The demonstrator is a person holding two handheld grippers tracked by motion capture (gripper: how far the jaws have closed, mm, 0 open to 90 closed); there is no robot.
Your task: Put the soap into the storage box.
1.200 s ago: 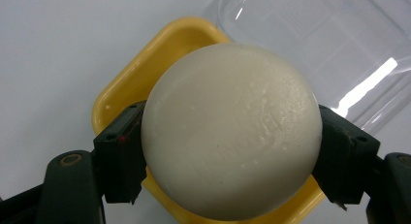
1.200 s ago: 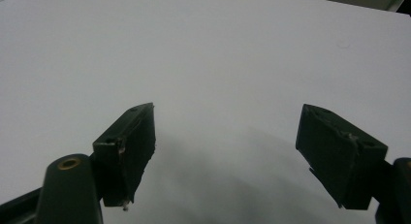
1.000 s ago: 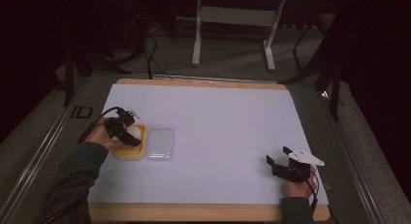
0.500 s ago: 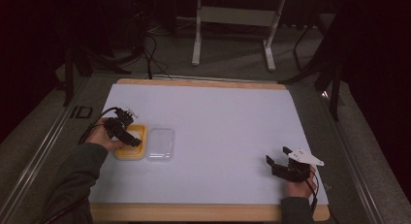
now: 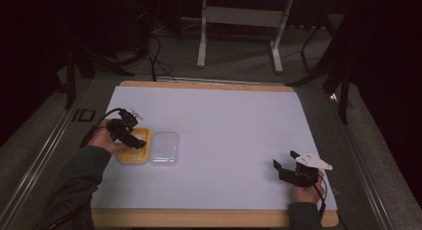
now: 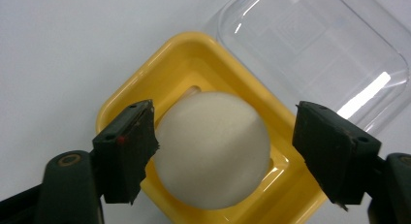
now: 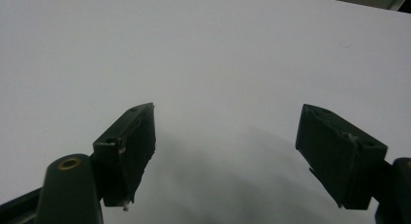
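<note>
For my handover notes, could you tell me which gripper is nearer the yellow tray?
Left. The left gripper hangs right over the yellow tray, jaws astride its white ball; the right gripper sits across the table.

White ball (image 6: 213, 151), yellow tray (image 6: 145, 93), clear lid (image 6: 315, 44), white table (image 5: 239, 120)

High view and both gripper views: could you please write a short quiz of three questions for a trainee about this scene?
1. True or false: the white ball is between the jaws of the left claw.
2. The clear box lies: A) on top of the yellow tray; B) beside it; C) in the right claw.
3. What is between the right claw's jaws?

Key
1. True. The jaws have just been closing, and one is apart from the ball.
2. B
3. Nothing, just the white sheet below.
</note>
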